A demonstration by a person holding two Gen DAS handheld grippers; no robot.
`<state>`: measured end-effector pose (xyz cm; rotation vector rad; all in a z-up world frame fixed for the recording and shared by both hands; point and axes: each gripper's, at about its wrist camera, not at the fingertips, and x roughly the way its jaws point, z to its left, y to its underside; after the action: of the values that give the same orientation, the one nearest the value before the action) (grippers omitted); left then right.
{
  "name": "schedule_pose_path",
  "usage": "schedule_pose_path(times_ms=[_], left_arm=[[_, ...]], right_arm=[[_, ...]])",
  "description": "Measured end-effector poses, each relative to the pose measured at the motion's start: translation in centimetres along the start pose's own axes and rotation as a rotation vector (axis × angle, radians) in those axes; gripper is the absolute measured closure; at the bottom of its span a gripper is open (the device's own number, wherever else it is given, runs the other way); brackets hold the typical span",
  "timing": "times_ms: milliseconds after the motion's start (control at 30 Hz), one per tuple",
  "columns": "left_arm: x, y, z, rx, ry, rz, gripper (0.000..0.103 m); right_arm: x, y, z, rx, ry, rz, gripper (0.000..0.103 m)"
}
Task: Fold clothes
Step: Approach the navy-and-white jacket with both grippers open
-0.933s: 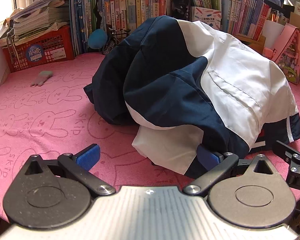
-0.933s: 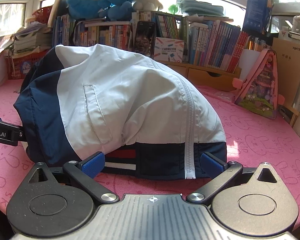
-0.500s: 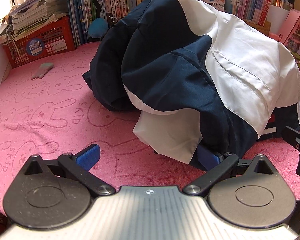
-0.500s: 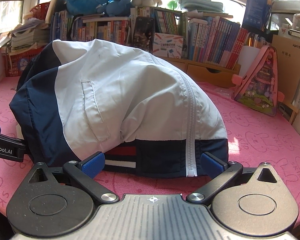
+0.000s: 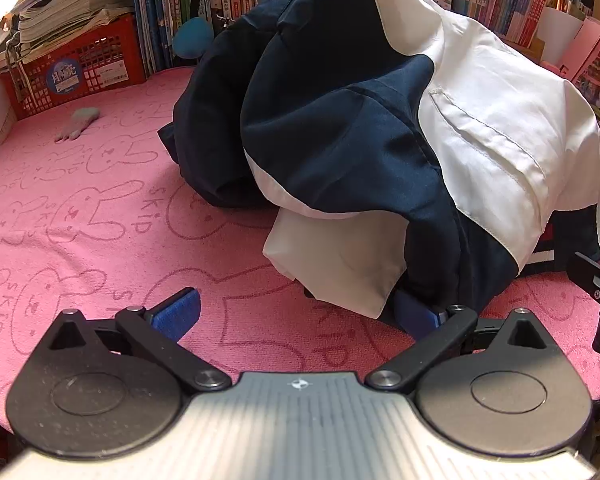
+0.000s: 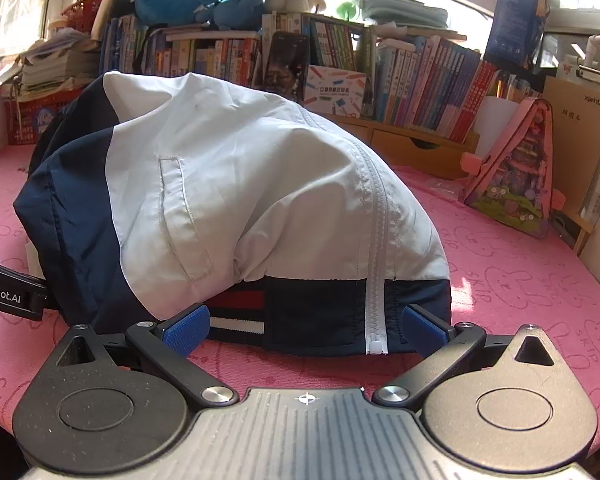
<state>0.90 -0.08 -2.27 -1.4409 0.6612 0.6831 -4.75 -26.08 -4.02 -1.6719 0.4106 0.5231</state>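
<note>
- A navy and white jacket (image 5: 380,128) is heaped in a mound on the pink bunny-print cloth (image 5: 80,220); its white zipper (image 6: 374,264) and striped hem face the right wrist view.
- The left gripper (image 5: 296,312) is held wide open with nothing gripped; its right blue pad is tucked under the jacket's near edge, while the left pad sits over bare cloth.
- The right gripper (image 6: 306,326) is likewise spread wide and empty; the navy hem lies between its pads.
- A red basket (image 5: 72,72) at the back left is stacked with papers; a small grey item (image 5: 78,122) lies on the cloth near it.
- Books (image 6: 420,80) are ranged along the back.
</note>
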Motion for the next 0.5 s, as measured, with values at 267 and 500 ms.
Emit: schedule_pose_path(times_ms=[267, 500], left_arm=[[0.26, 0.01, -0.23, 0.006, -0.001, 0.007, 0.000], [0.43, 0.07, -0.37, 0.011, 0.004, 0.011, 0.000]], right_arm=[[0.01, -0.16, -0.05, -0.007, -0.006, -0.001, 0.000], [0.31, -0.10, -0.25, -0.004, -0.005, 0.010, 0.000]])
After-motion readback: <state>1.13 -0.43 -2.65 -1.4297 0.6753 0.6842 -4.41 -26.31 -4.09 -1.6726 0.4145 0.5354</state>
